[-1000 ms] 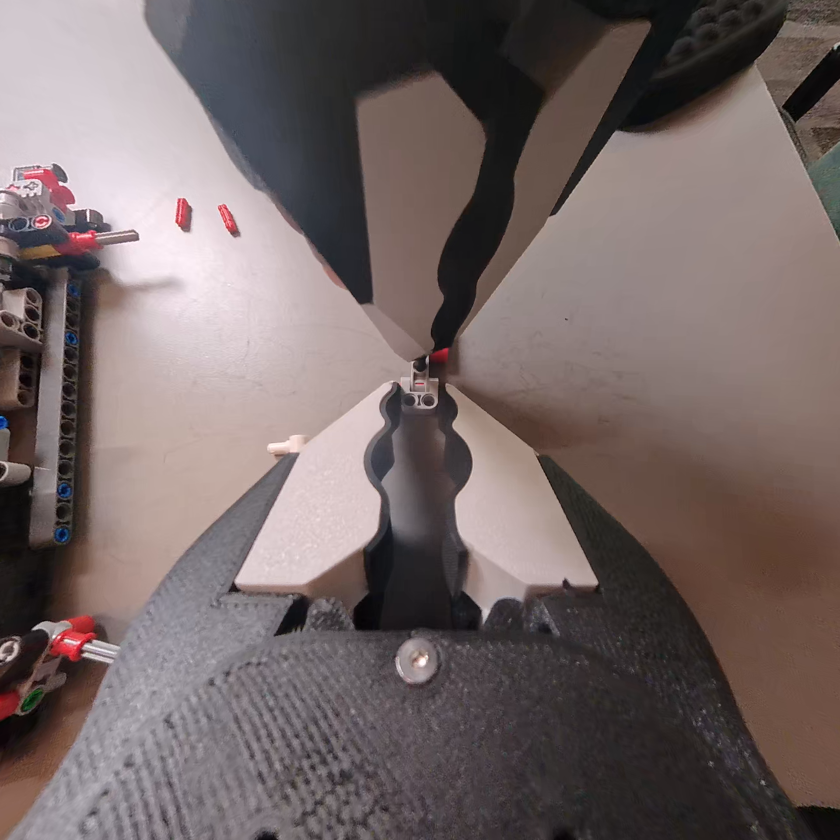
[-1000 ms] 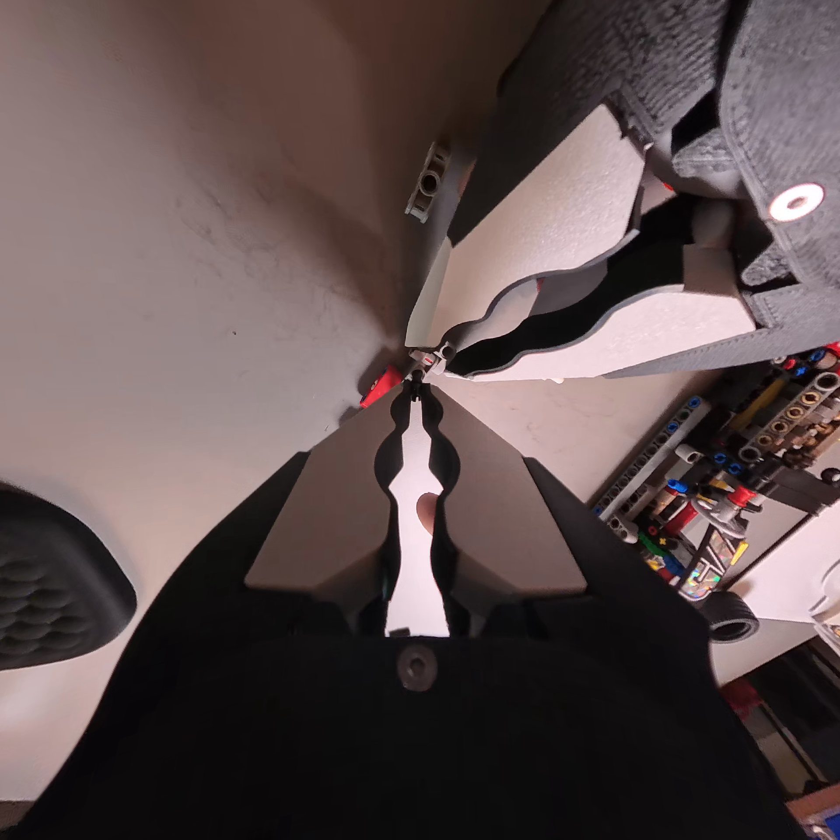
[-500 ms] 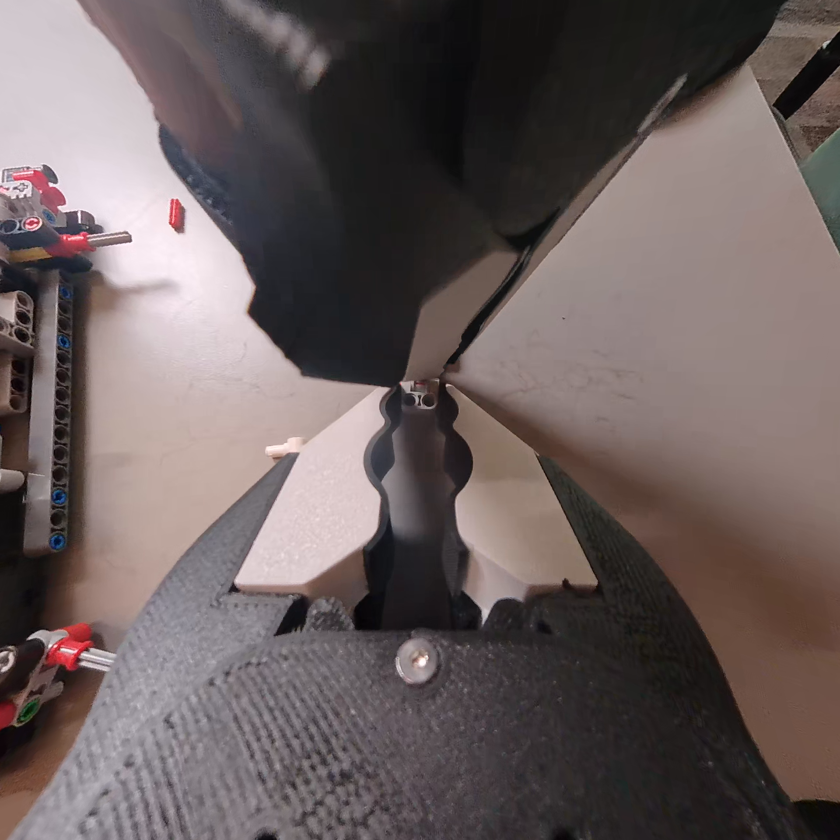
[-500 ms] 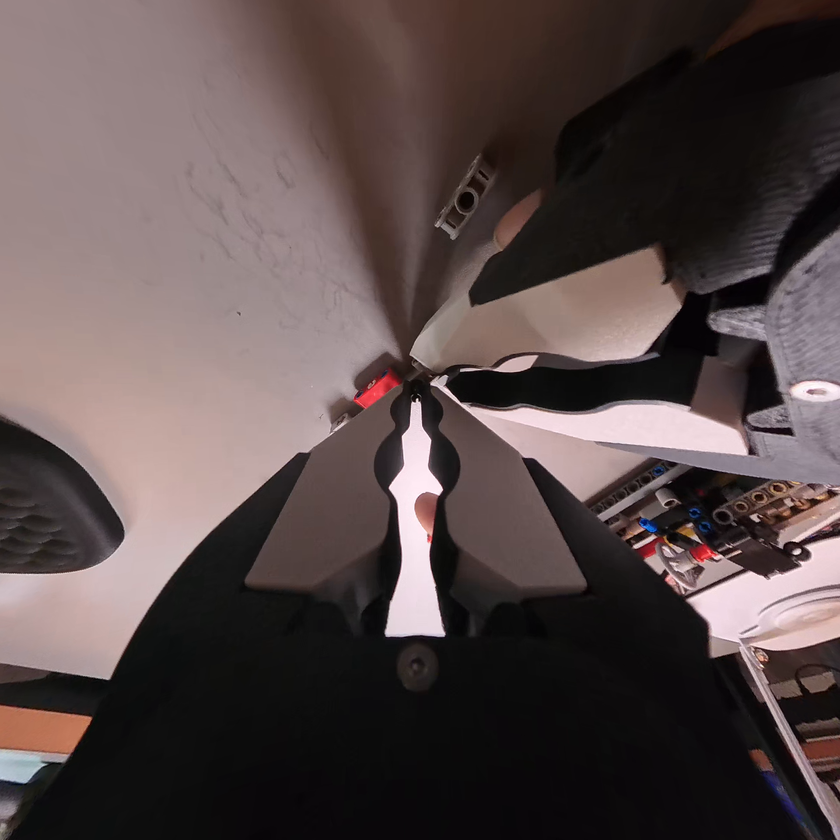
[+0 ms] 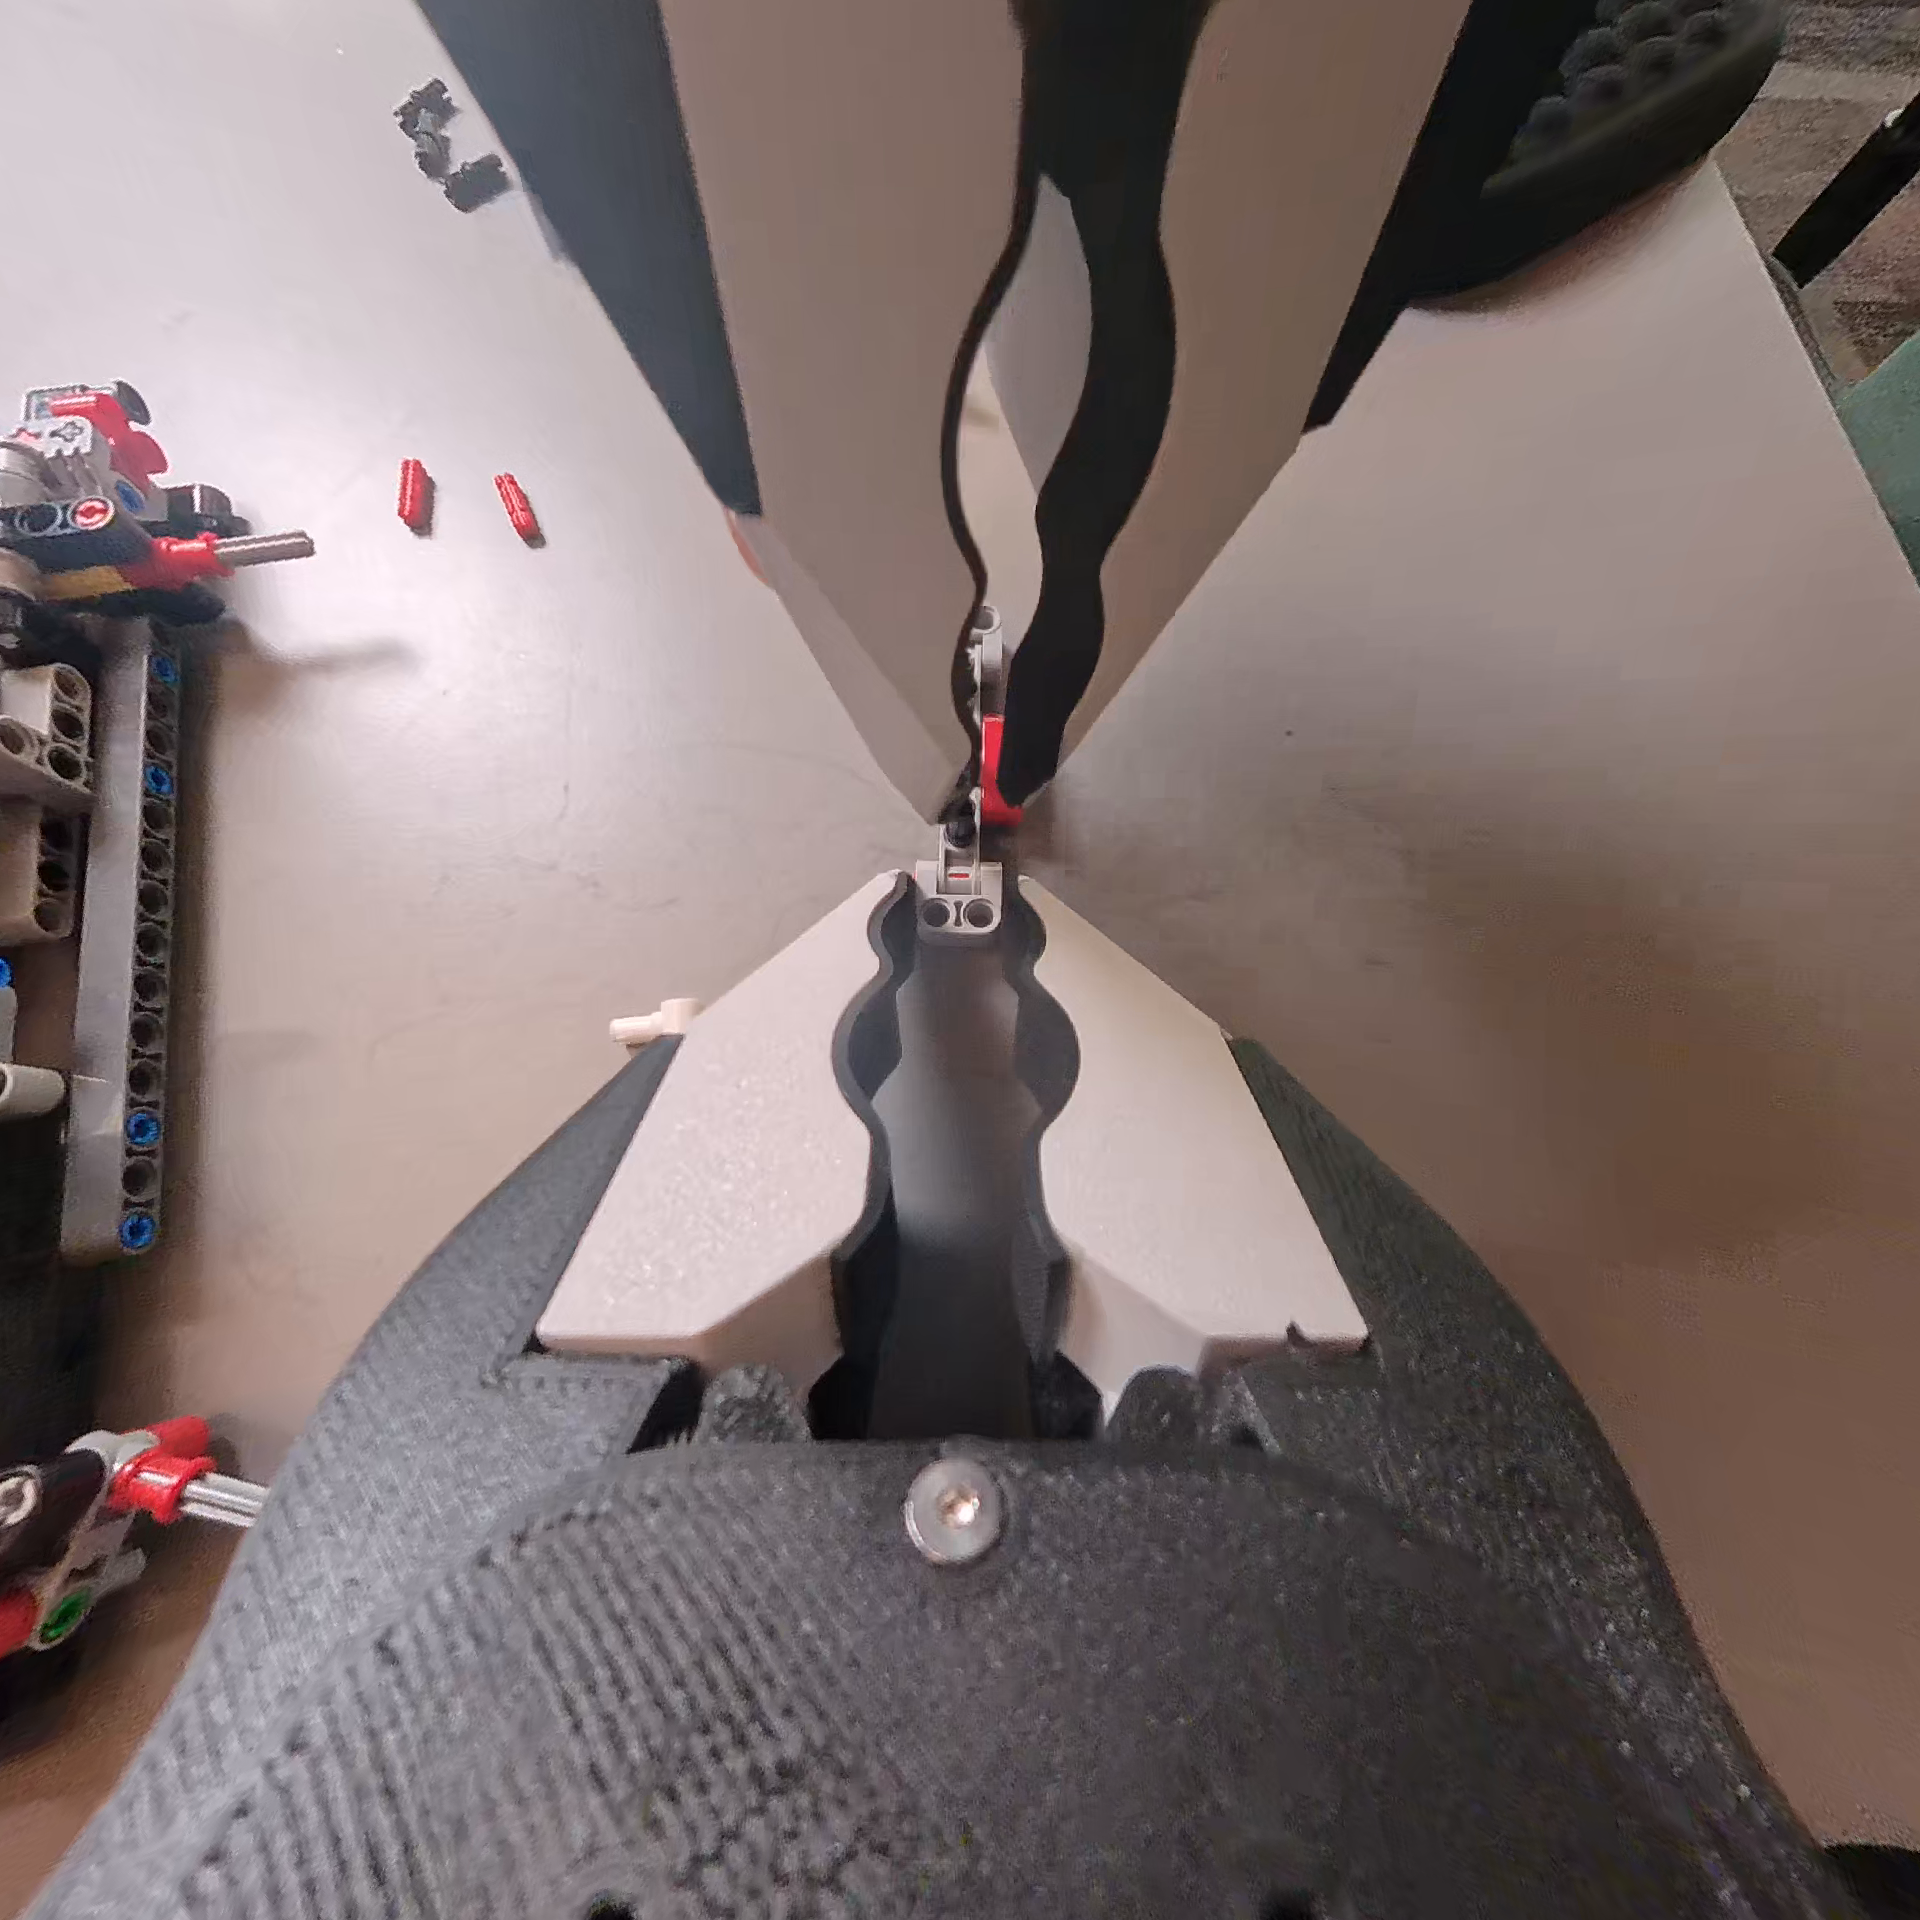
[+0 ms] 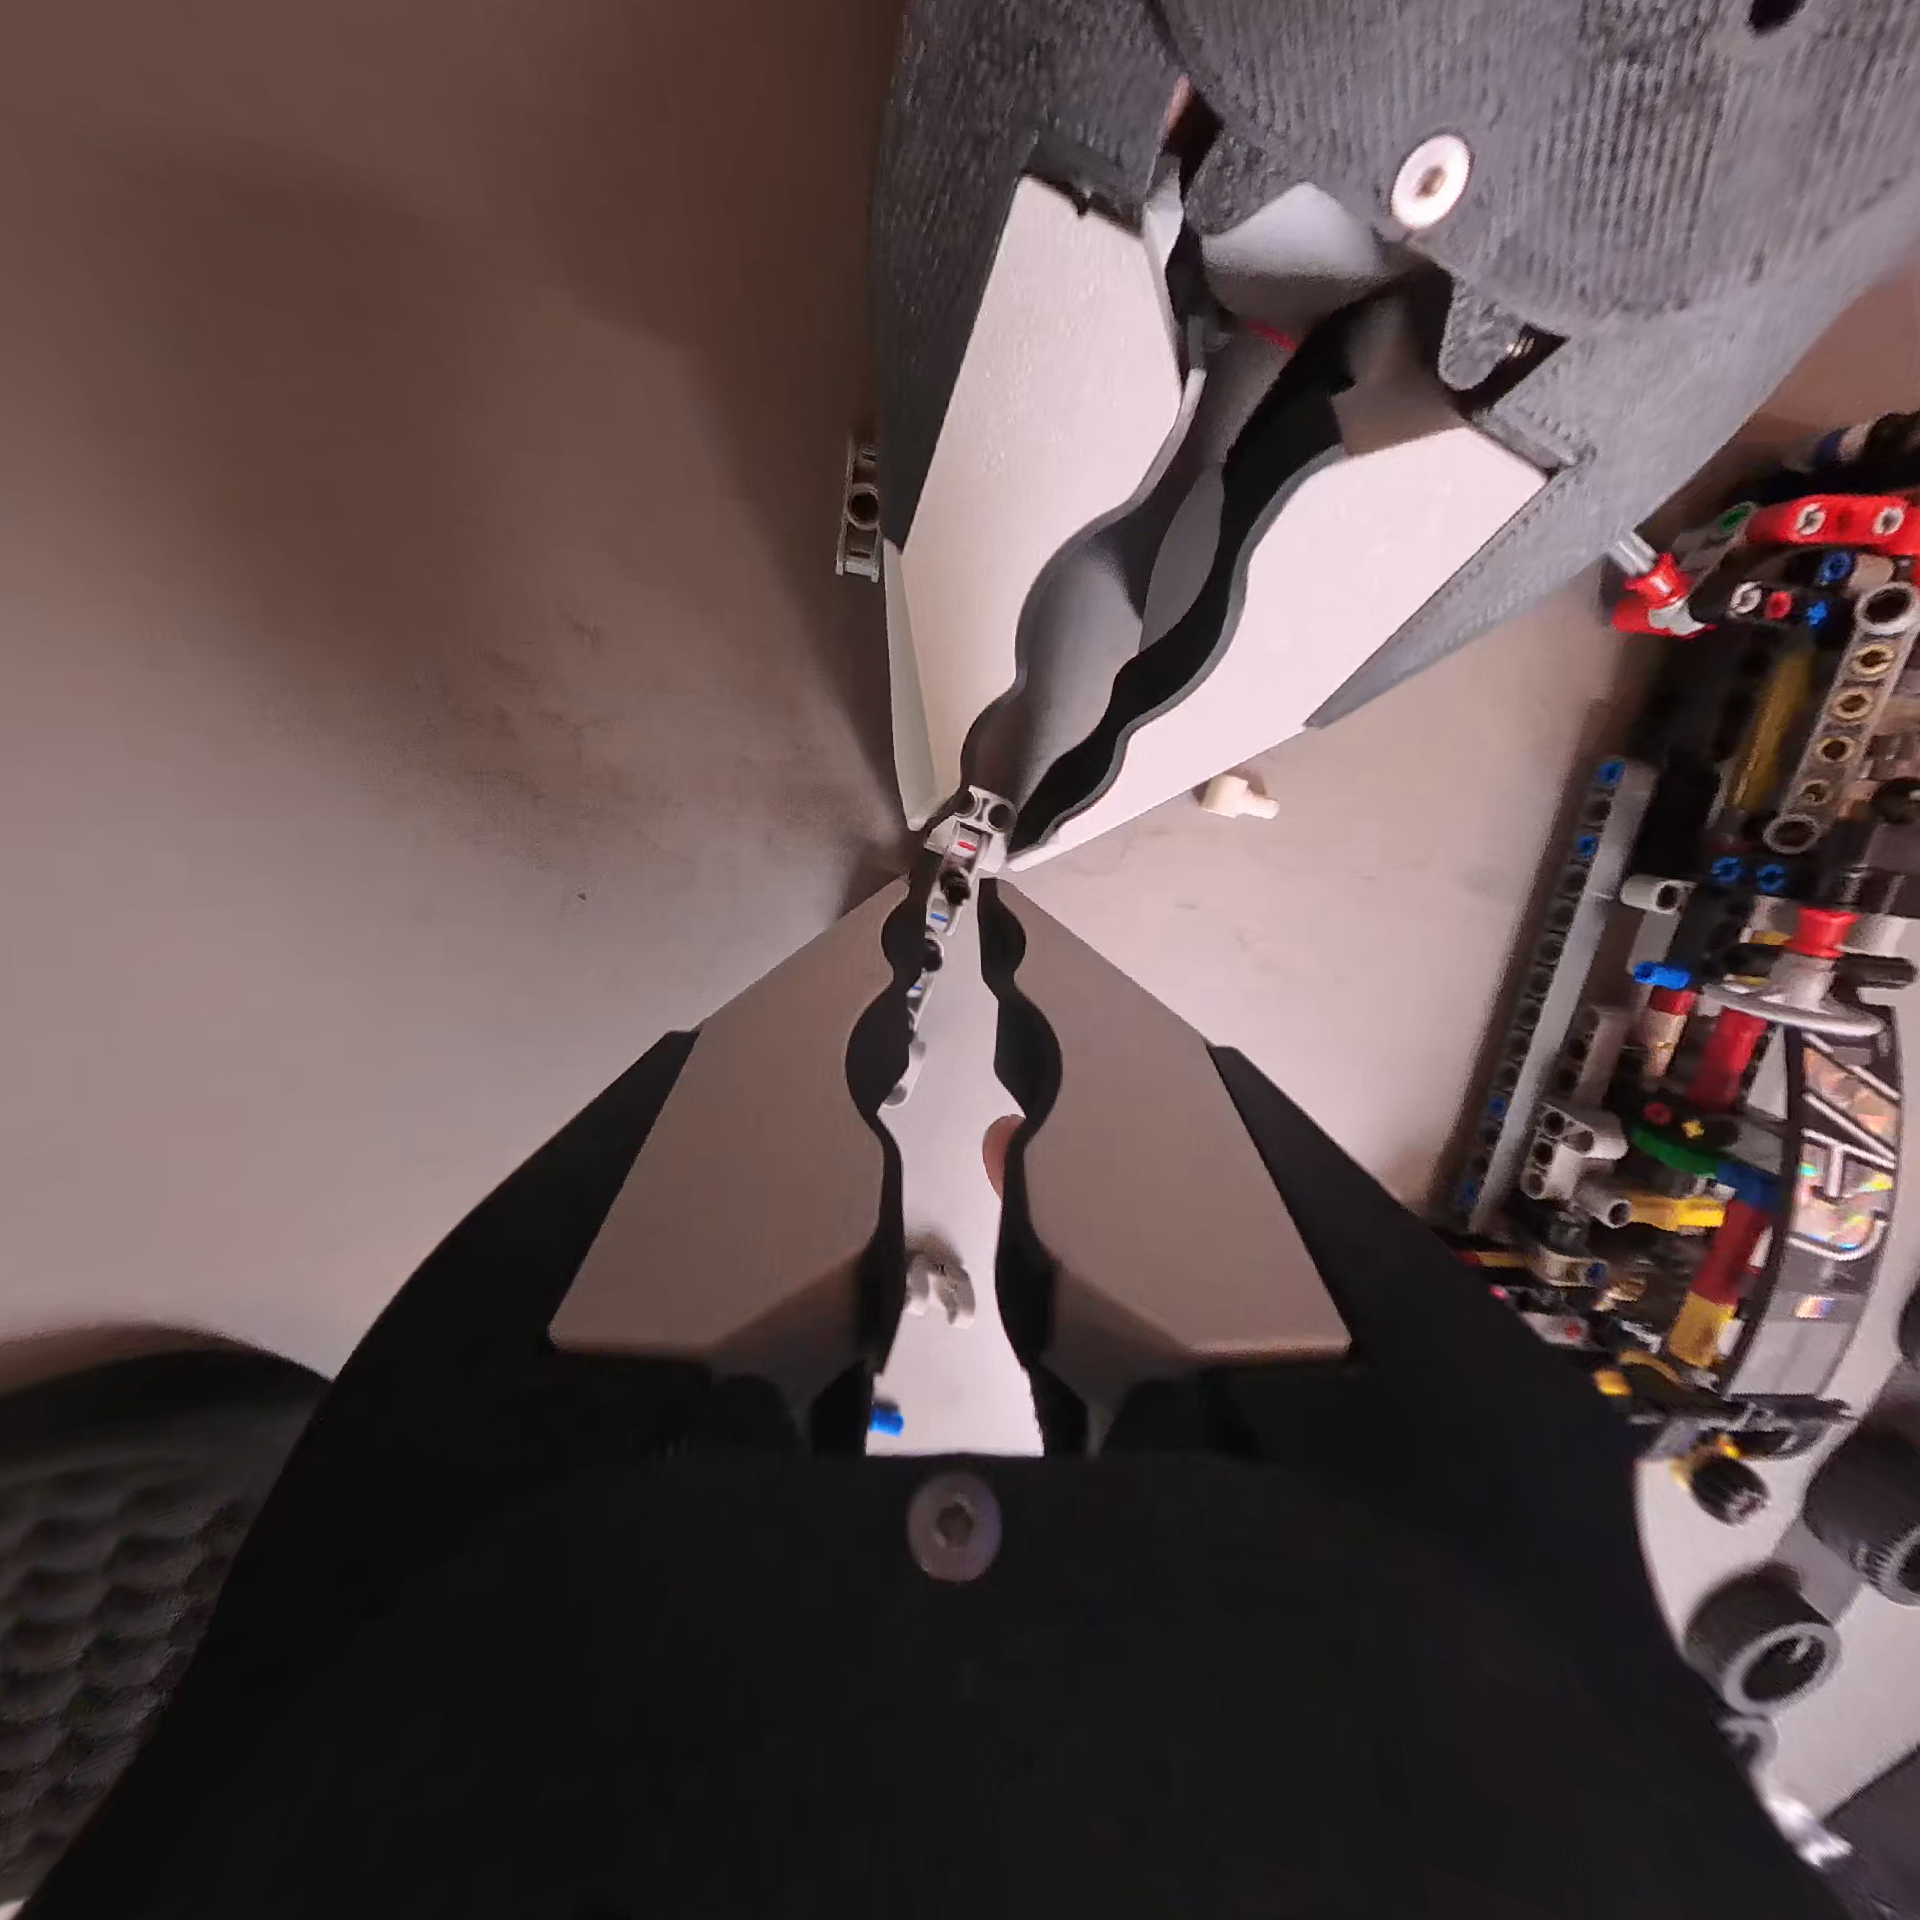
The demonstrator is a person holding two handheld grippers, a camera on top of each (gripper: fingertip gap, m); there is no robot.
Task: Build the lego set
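My left gripper [image 5: 961, 896] is shut on a small light grey connector [image 5: 961, 899] with two holes, held at its fingertips above the table. My right gripper [image 6: 951, 891] faces it tip to tip and is shut on a thin grey beam [image 6: 923, 987] with black pins. The beam's front pin touches the connector [image 6: 974, 826]. In the left wrist view the right gripper [image 5: 977, 810] comes down from the top. A small red piece [image 5: 992, 769] shows just behind its tips; I cannot tell whether it lies on the table.
The partly built model [image 5: 94, 831] lies at the left edge and shows in the right wrist view [image 6: 1766, 935]. Two red pins [image 5: 412, 494], black bits [image 5: 452, 145], a tan pin [image 5: 655, 1023], a grey connector [image 6: 862, 509] and a black tyre [image 5: 1621, 135] lie around.
The right gripper swung across the left one half a second ago and has turned back to face it head-on. The thin grey beam now shows between its fingers. The left gripper stayed put.
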